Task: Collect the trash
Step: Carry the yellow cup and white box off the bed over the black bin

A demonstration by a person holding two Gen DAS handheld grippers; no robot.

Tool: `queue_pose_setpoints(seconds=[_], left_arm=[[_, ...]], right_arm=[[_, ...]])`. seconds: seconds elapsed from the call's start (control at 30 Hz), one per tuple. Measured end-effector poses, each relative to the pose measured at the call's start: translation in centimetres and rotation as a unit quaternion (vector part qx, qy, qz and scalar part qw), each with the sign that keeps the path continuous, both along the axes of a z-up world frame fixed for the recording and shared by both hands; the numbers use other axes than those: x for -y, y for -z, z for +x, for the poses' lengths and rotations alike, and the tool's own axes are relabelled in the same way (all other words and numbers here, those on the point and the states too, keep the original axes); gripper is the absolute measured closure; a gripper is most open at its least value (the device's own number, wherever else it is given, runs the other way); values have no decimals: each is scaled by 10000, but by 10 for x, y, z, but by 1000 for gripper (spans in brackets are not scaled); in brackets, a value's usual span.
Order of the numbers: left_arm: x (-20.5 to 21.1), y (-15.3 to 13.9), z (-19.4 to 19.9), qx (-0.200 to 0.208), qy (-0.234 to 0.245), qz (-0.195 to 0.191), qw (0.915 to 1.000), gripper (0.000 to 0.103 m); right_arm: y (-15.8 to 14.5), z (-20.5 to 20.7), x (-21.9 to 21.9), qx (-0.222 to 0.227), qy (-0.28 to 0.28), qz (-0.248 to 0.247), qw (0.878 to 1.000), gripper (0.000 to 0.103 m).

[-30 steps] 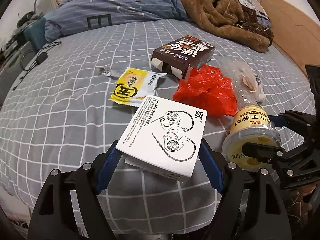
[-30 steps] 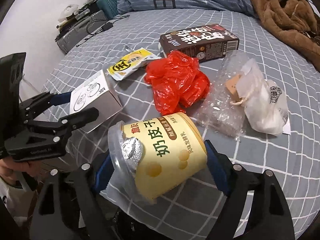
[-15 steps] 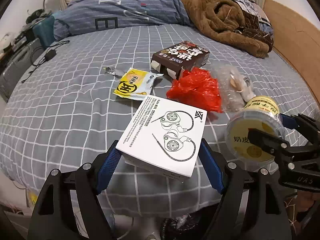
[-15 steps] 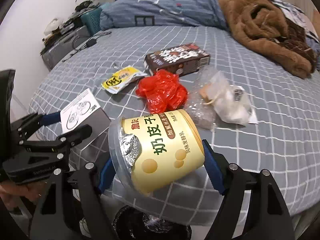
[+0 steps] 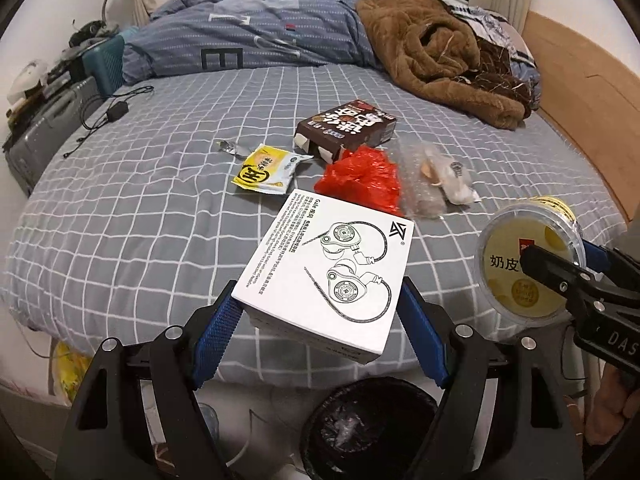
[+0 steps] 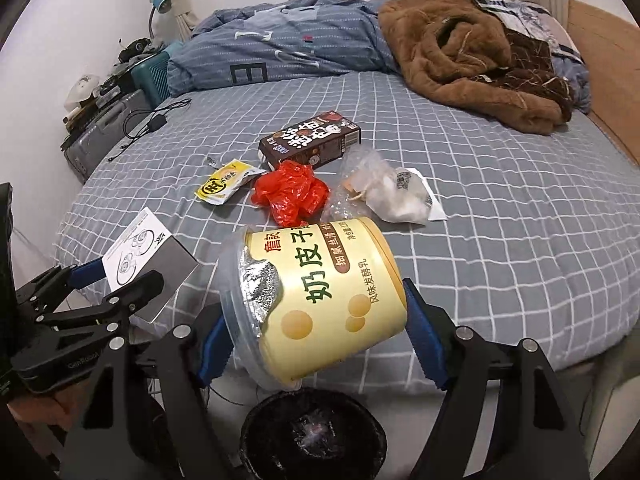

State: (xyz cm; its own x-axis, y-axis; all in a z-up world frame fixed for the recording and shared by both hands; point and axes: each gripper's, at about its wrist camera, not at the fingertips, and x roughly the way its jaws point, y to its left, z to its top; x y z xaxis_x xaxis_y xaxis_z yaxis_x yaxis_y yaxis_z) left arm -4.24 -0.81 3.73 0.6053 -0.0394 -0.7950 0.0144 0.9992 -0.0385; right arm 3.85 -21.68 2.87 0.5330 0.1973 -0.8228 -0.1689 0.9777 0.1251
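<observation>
My left gripper (image 5: 318,300) is shut on a white earphone box (image 5: 328,264), held above the bed's near edge. My right gripper (image 6: 316,312) is shut on a yellow yogurt cup (image 6: 320,292) with a torn foil lid, tilted on its side. A black bin (image 6: 312,432) with a dark liner stands on the floor just below both. Still on the bed lie a brown carton (image 5: 348,126), a red plastic bag (image 5: 362,178), a yellow sachet (image 5: 264,170), a clear bag (image 5: 432,178) and a foil scrap (image 5: 226,146).
The grey checked bed (image 5: 140,208) fills the view. A brown fleece blanket (image 5: 436,56) and a blue quilt (image 5: 248,40) lie at the far end. A charger cable (image 5: 112,110) and a suitcase (image 5: 44,124) are at the left, a wooden headboard (image 5: 580,92) at the right.
Both grippers have risen and drawn back off the bed with the box and the cup. The bed's edge and the black bin have come into view below.
</observation>
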Motion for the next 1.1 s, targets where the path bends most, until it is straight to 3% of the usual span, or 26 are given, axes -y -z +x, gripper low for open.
queue_pose_setpoints(seconds=[0.53, 1.1], left_arm=[[28, -12, -63, 21, 47, -112, 9999, 27], [38, 6, -92, -152, 221, -297, 9992, 27]], right_arm=[[-36, -79, 22, 247, 425, 3, 9988, 32], [-23, -119, 26, 128, 623, -51, 9980, 33]])
